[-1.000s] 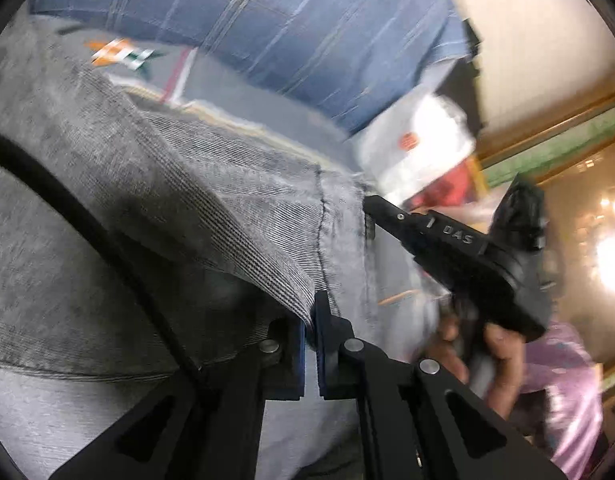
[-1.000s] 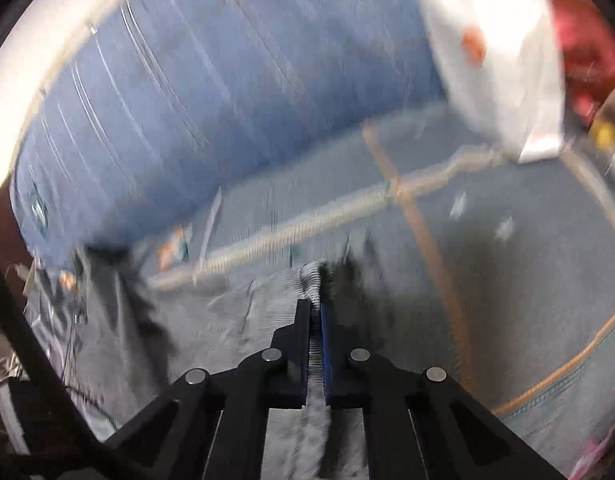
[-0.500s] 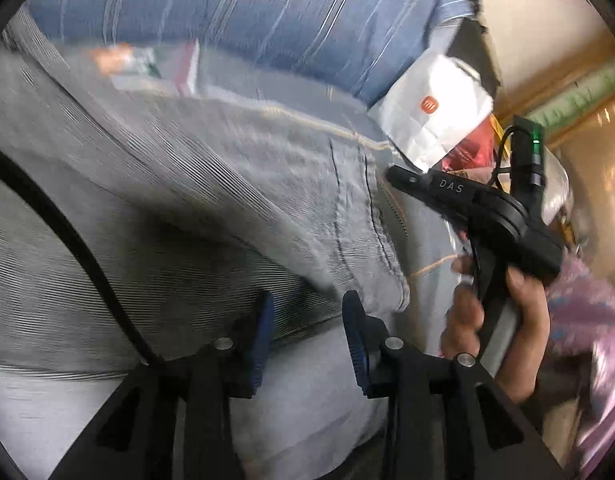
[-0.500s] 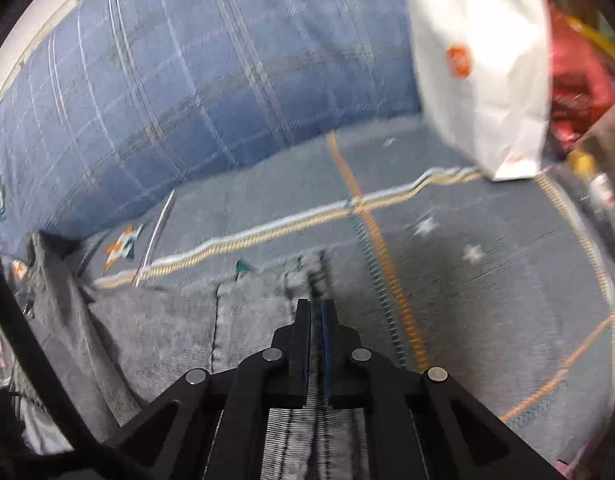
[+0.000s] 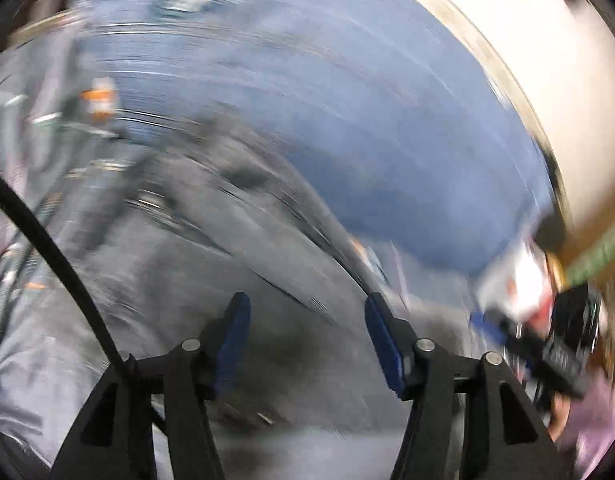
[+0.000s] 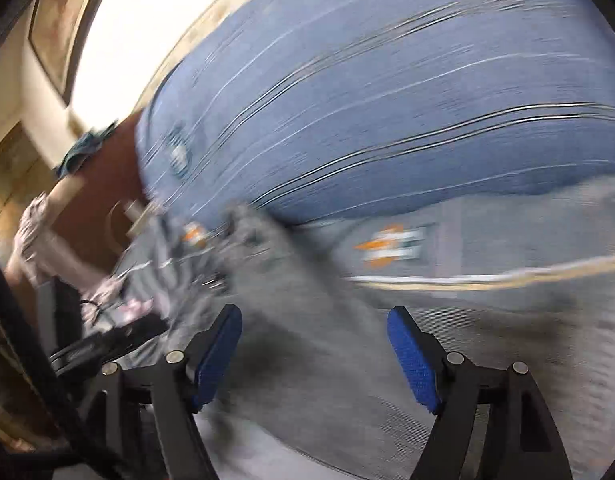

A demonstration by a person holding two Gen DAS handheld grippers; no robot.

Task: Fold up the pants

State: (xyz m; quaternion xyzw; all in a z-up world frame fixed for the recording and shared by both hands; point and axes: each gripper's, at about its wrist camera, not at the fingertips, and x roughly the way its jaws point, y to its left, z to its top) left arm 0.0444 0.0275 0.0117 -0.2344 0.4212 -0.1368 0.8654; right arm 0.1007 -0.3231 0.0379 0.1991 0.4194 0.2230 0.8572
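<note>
Both claws, left claw (image 5: pixel 307 340) and right claw (image 6: pixel 313 344), have just been opening and are gaping wide, empty, above the grey pants (image 6: pixel 327 360); we are risking the released fold slumping open on the bed (image 6: pixel 527 248).

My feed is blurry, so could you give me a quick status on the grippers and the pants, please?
Left gripper and right gripper open, jaws just opened, nothing between them. Grey pants lying loose below on the bedcover. Nothing in the way.

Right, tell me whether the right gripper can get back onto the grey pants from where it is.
Probably yes. The right gripper has just been opening, its jaws wide with nothing between them, and the grey pants lie spread just beyond the tips with nothing across them. The frame is blurred, so the gap is unclear.
</note>
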